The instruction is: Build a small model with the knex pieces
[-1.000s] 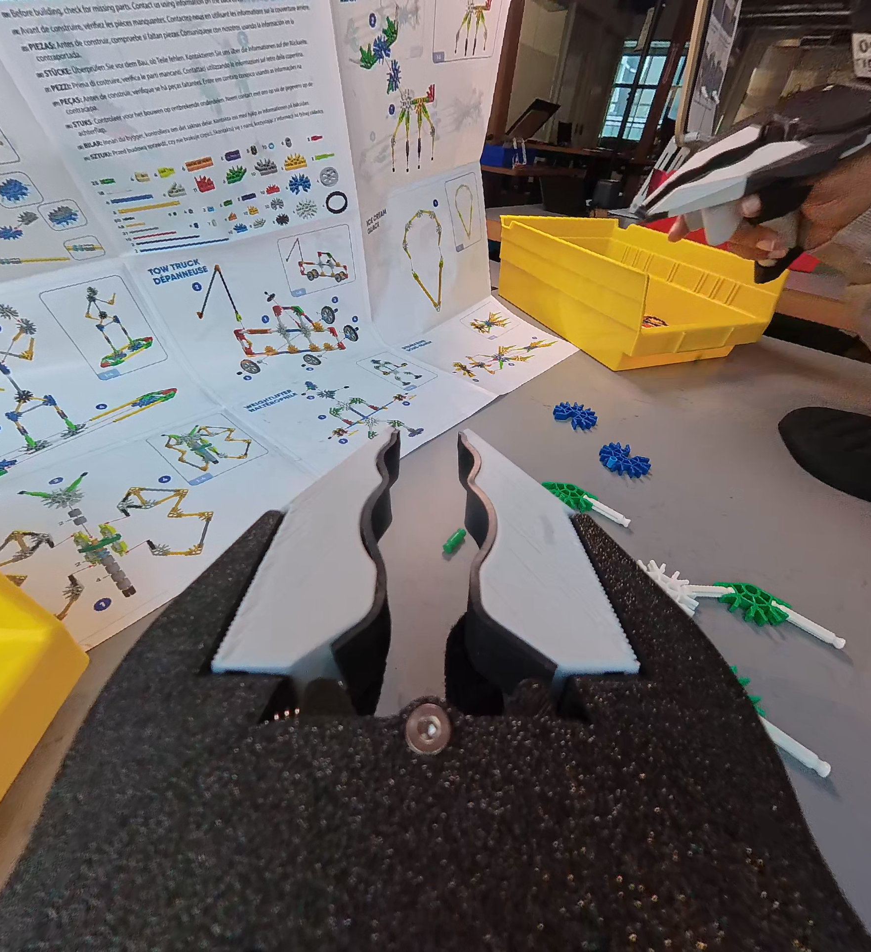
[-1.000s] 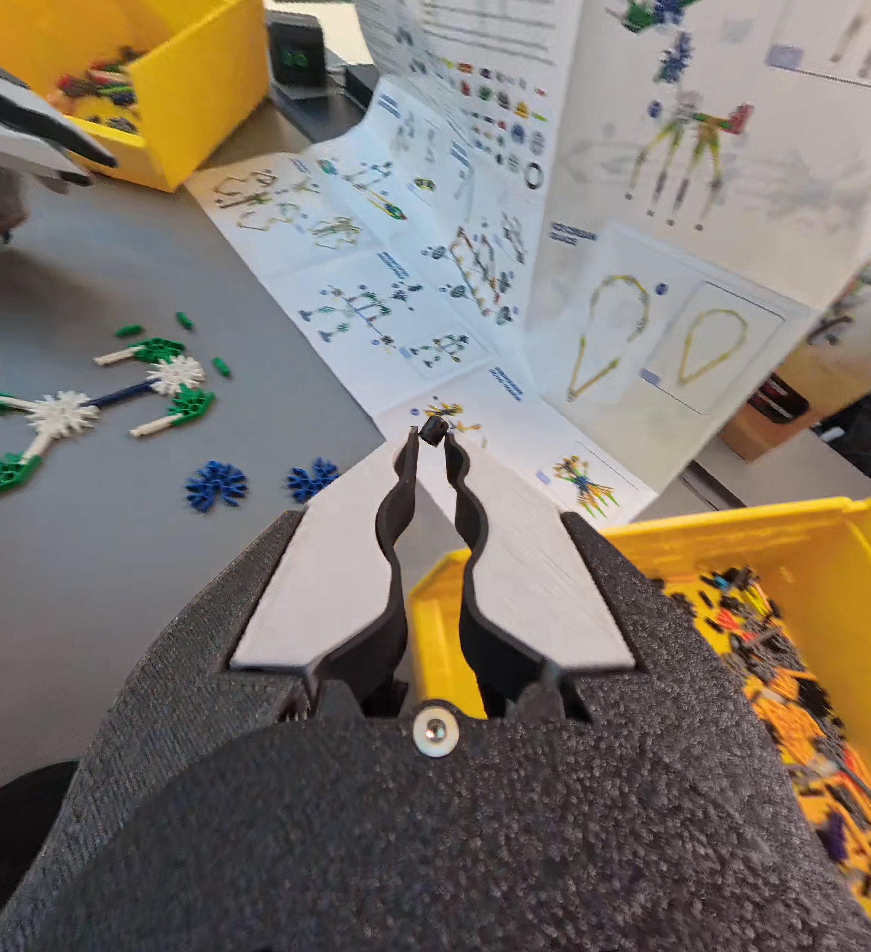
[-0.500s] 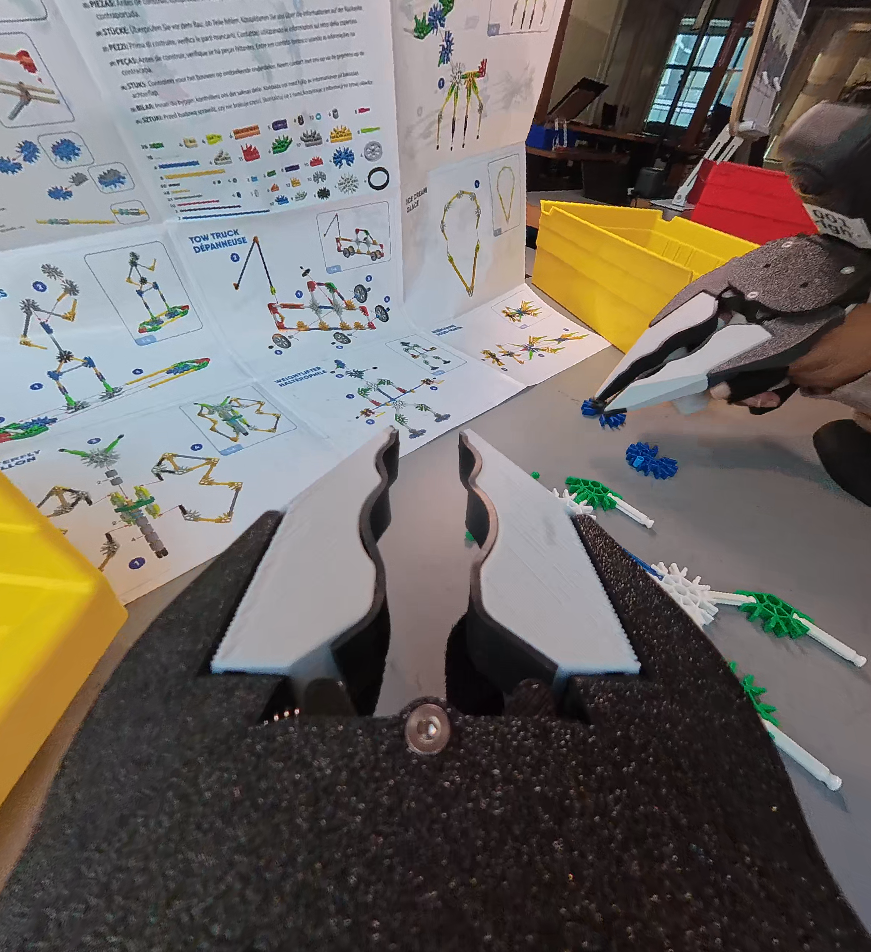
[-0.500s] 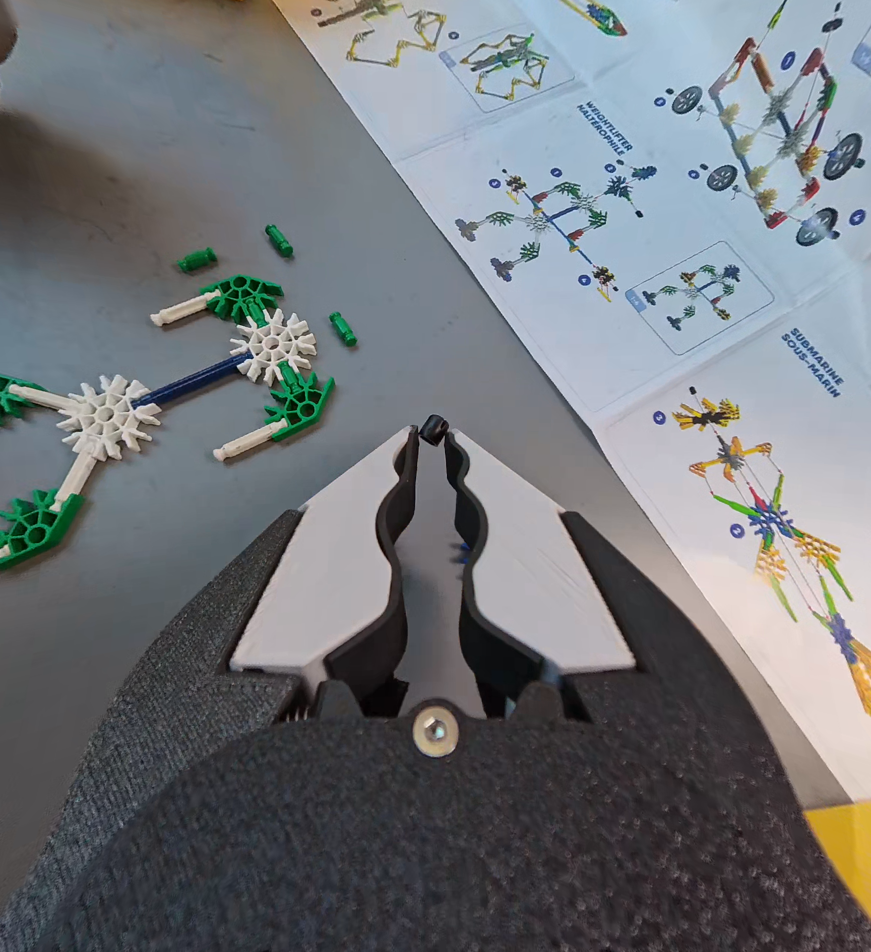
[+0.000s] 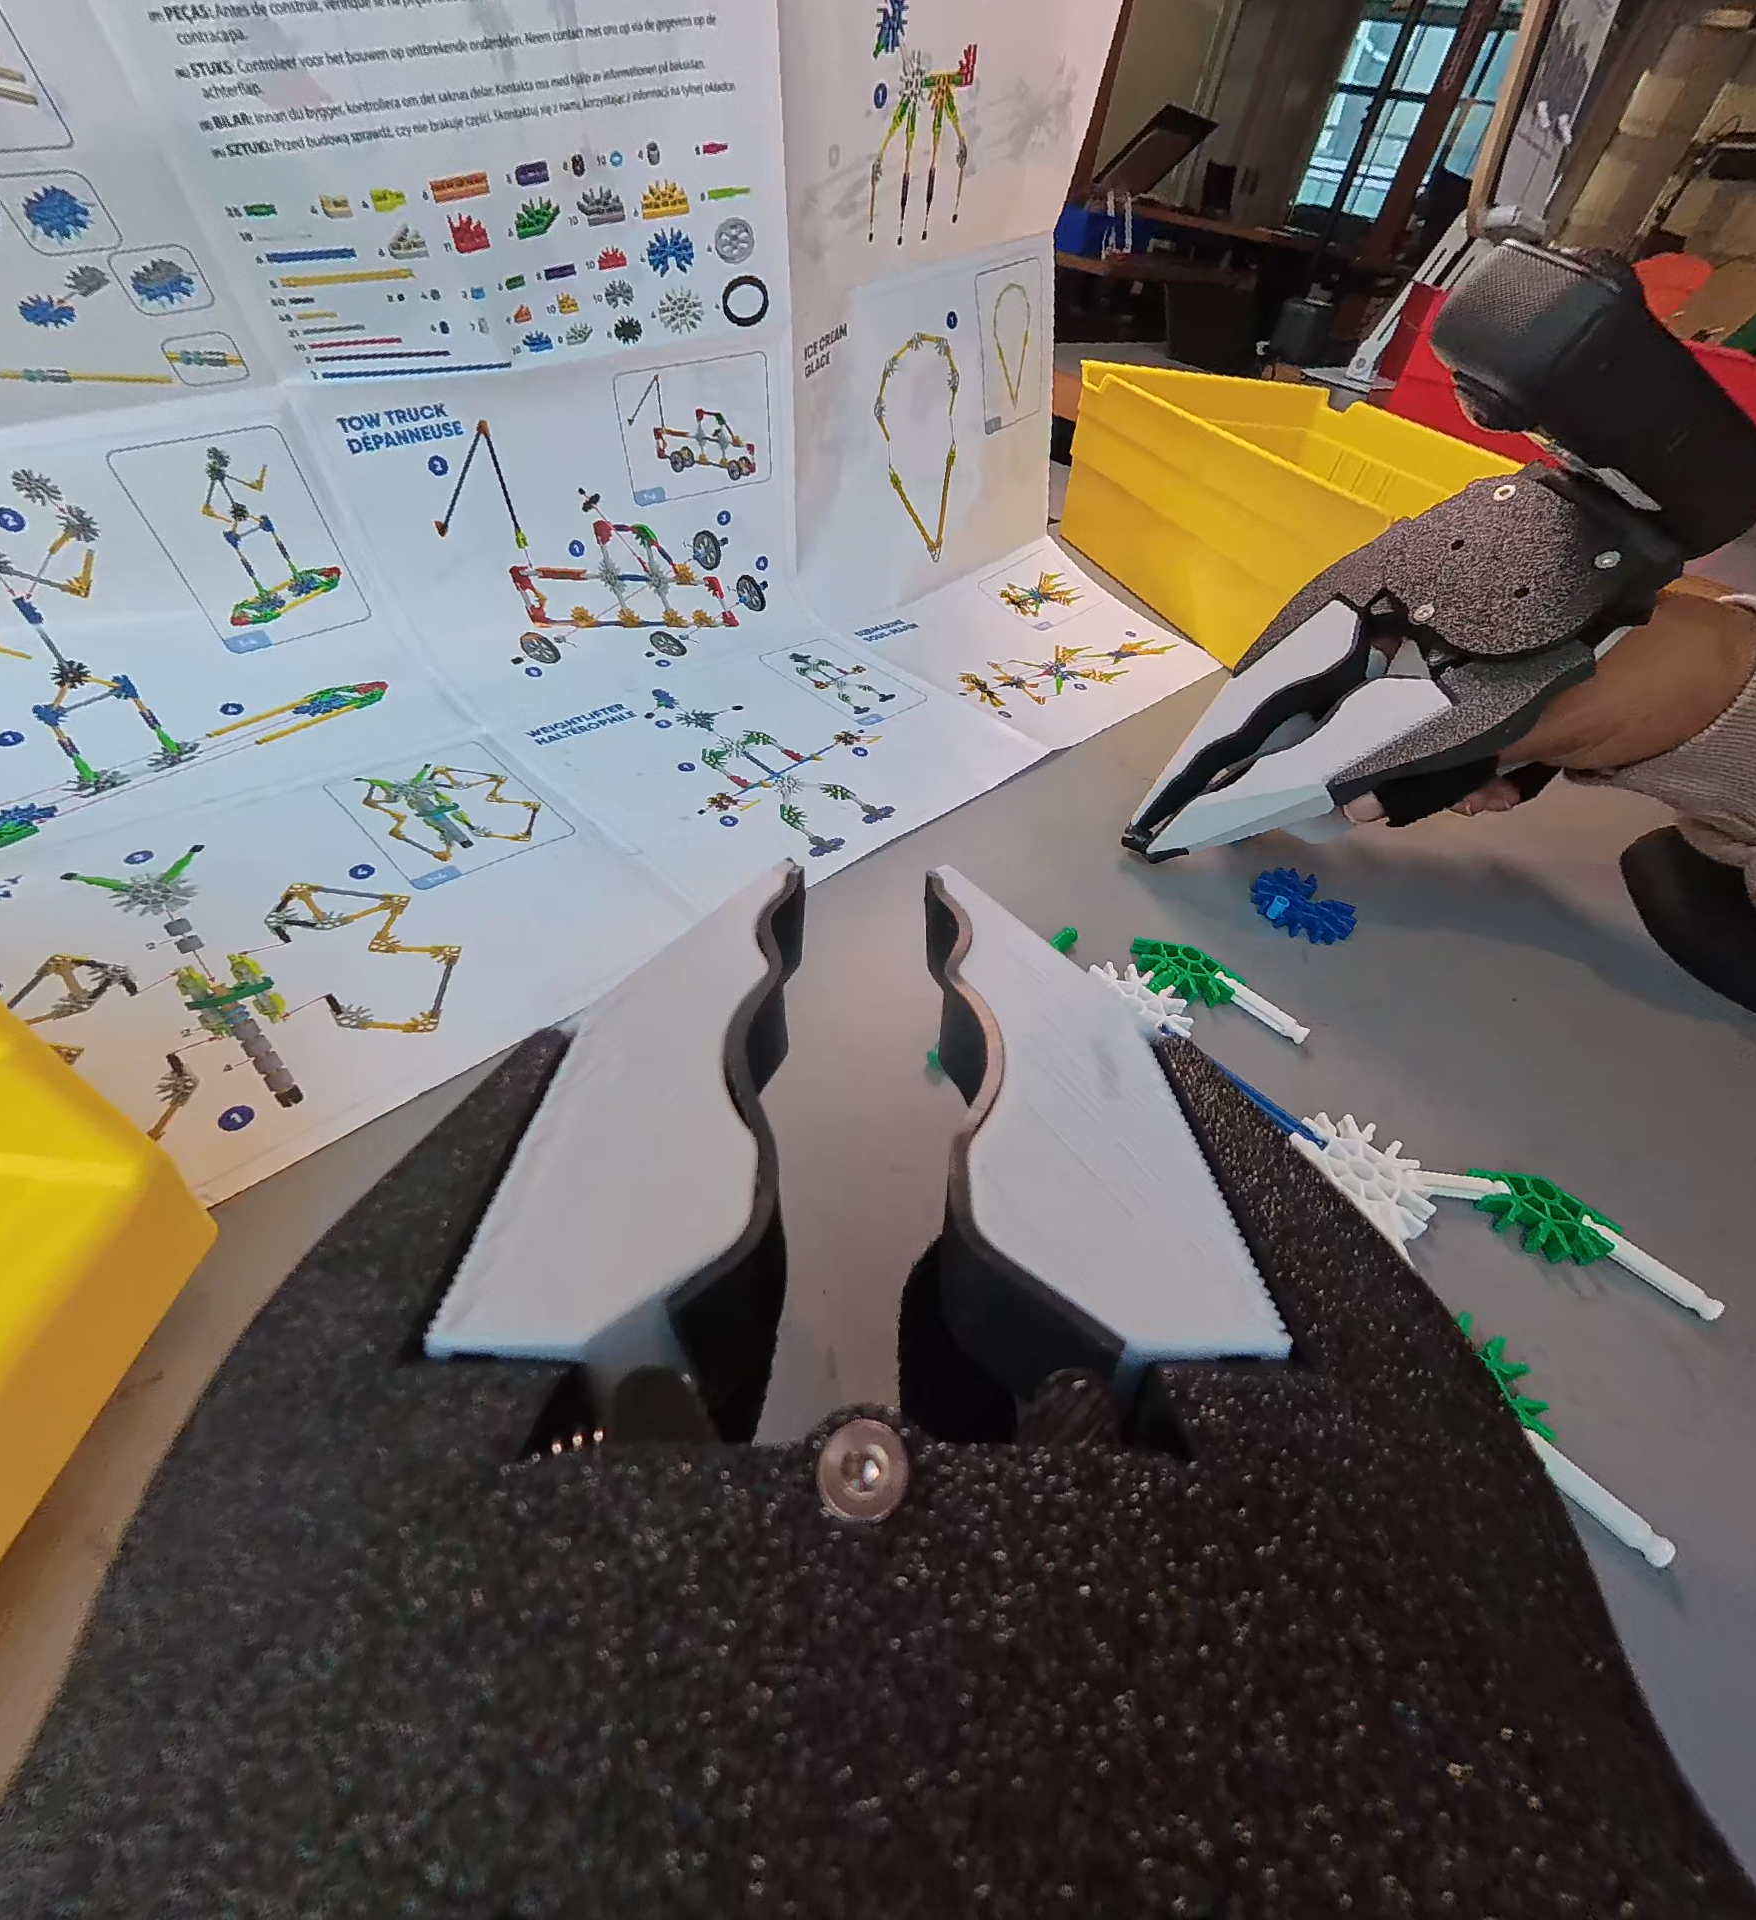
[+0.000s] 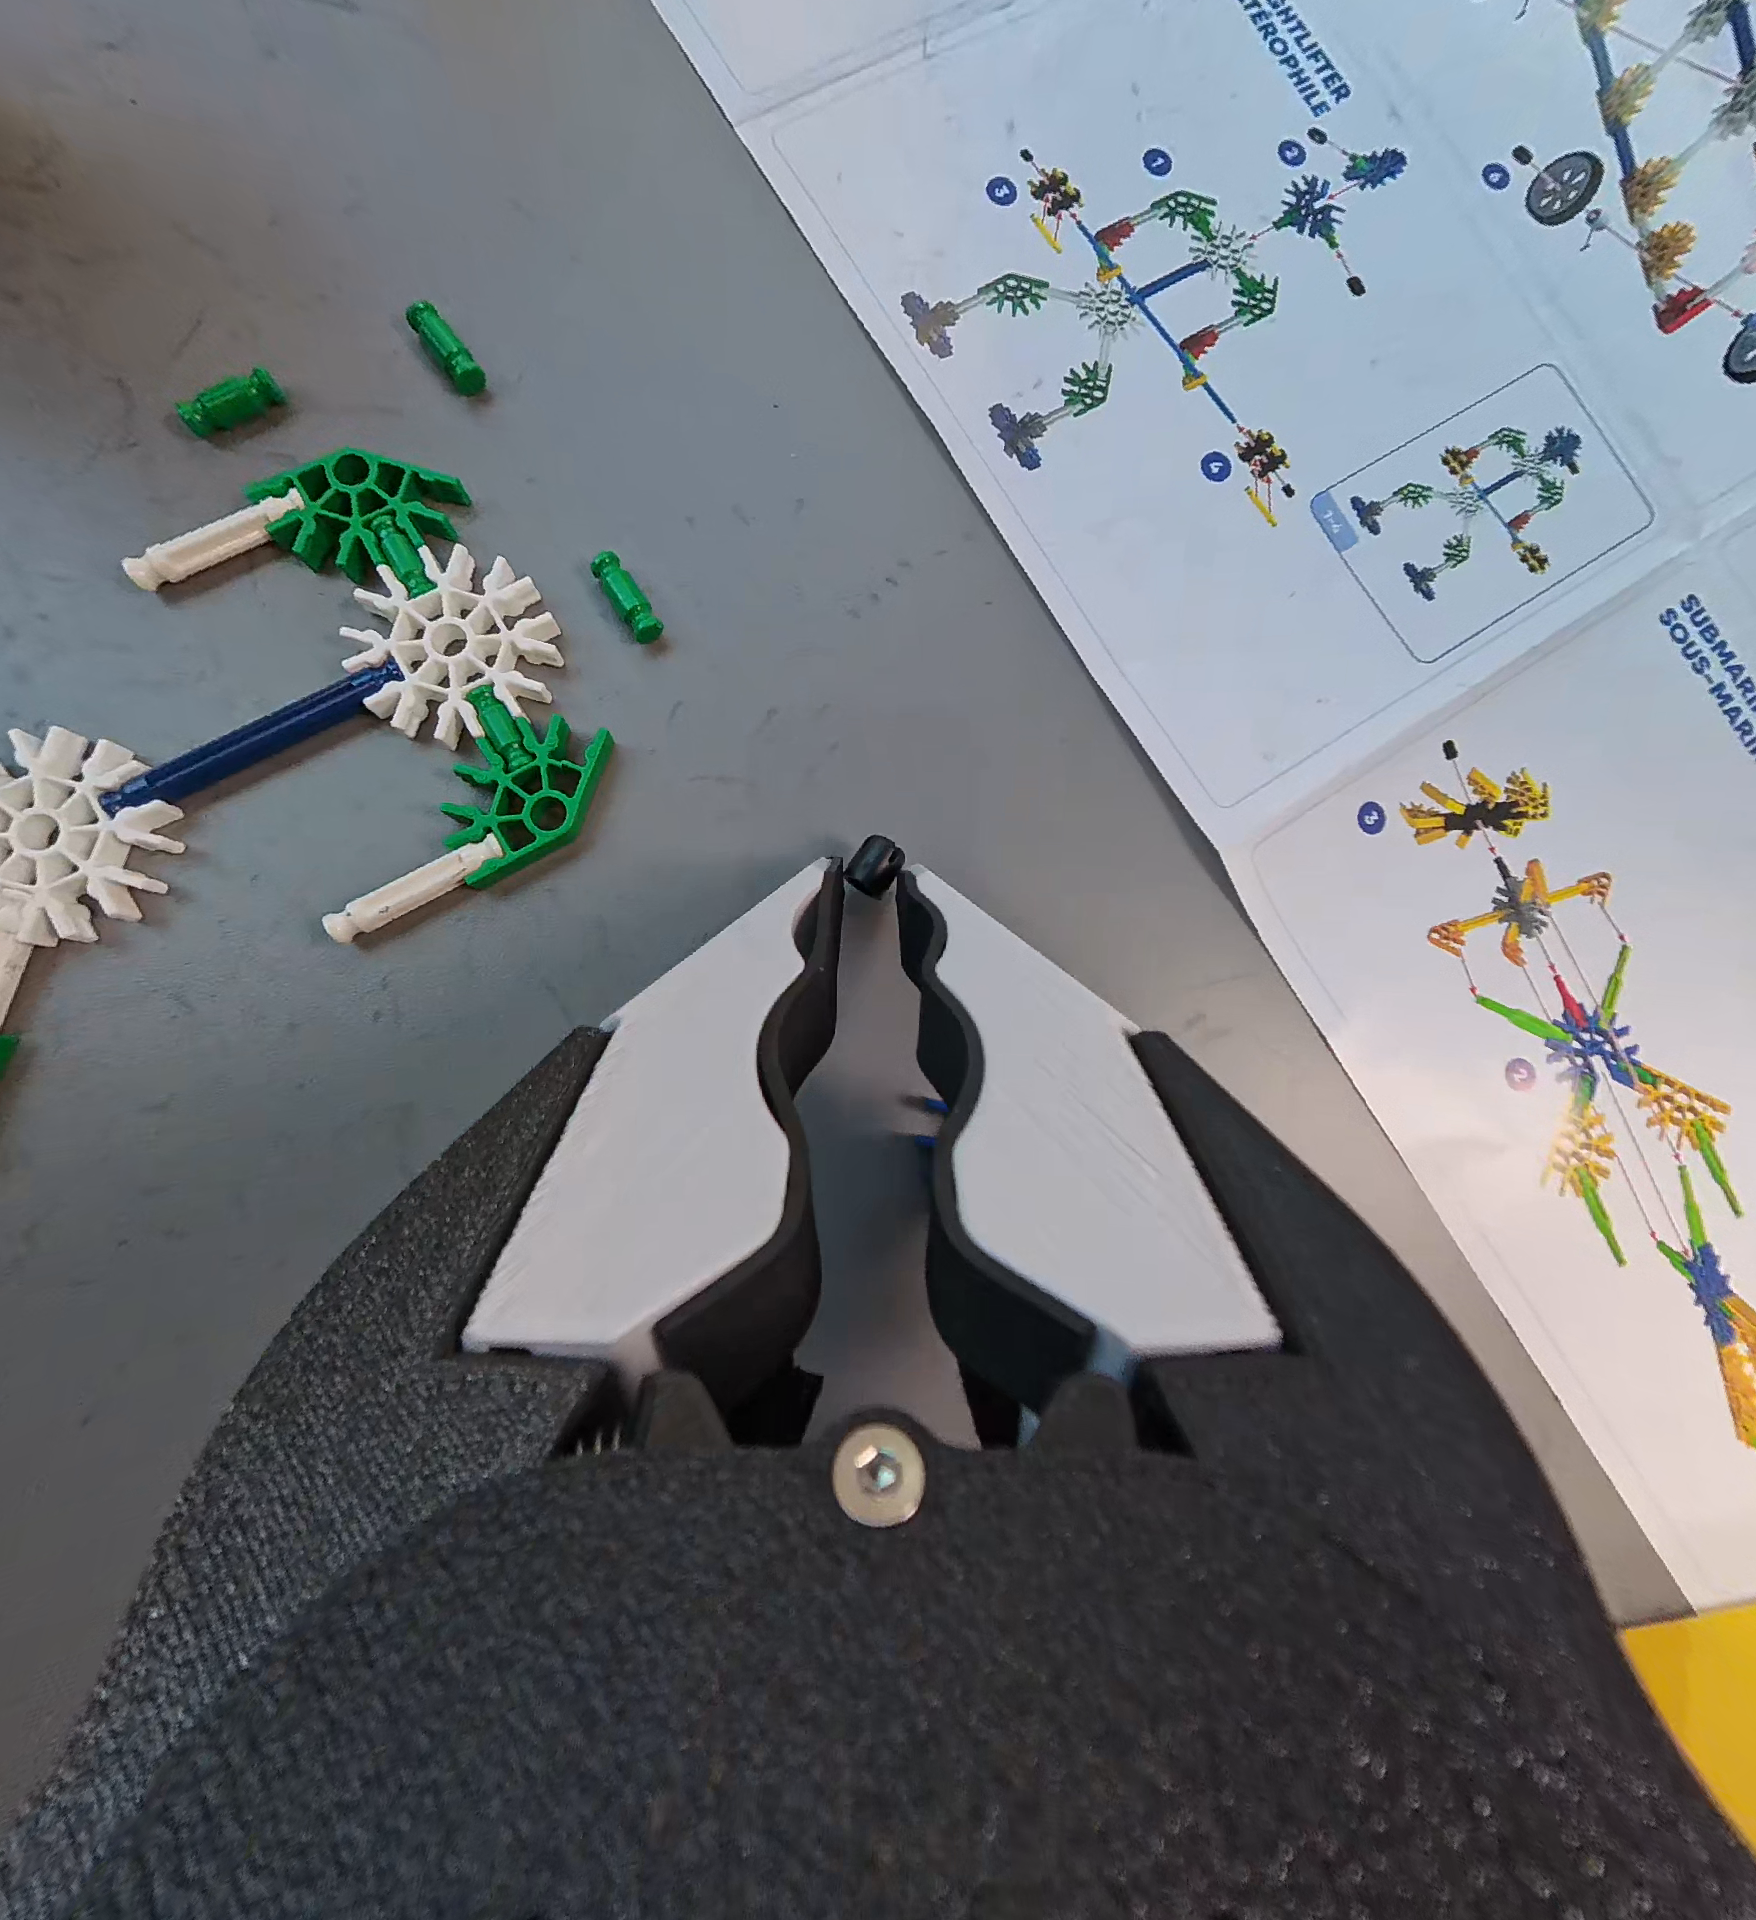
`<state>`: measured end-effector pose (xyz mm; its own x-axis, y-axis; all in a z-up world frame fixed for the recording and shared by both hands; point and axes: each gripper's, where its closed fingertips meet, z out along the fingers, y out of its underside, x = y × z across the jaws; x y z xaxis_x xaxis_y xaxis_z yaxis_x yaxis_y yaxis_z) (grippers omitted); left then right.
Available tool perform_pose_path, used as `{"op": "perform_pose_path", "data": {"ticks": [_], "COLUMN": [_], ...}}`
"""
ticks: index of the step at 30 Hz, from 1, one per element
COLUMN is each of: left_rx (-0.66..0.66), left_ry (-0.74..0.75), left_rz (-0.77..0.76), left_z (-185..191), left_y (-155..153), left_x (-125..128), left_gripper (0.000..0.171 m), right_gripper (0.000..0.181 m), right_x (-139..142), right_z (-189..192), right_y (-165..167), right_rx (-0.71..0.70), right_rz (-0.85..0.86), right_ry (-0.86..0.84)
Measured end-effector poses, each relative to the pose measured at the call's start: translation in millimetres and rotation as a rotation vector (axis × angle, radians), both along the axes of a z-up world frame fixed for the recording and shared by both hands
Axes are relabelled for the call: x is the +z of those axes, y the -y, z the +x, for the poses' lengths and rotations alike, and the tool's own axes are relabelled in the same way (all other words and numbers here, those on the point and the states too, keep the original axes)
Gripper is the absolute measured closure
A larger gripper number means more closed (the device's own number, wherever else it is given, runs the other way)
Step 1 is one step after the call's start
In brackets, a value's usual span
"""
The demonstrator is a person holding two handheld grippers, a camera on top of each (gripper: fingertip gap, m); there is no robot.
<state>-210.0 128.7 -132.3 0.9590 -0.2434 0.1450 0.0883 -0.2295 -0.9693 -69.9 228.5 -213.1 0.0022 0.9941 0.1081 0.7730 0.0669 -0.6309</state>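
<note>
Right tool (image 6: 866,868) dropped lower to the surface (image 6: 230,1195), pinching a tiny black piece (image 6: 874,862) | blue connector (image 5: 1302,906) mostly hidden underneath | left tool (image 5: 863,883) half open, empty

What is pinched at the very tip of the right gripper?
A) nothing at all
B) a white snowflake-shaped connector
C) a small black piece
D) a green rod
C: in the right wrist view the right gripper has its fingertips closed on a small black piece, while the green rods and the white snowflake connector lie apart from it on the grey table.
</note>
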Motion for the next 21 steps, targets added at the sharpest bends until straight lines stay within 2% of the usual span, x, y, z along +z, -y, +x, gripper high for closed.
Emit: {"op": "perform_pose_path", "data": {"ticks": [21], "left_rx": [0.003], "left_ry": [0.012], "left_rz": [-0.024], "left_z": [-1.7], "left_y": [-0.2], "left_x": [-3.5], "left_gripper": [0.15], "right_gripper": [0.166], "right_x": [-1.8], "right_z": [0.8], "right_y": [0.2], "right_rx": [0.013], "right_rz": [0.052], "right_ry": [0.041]}}
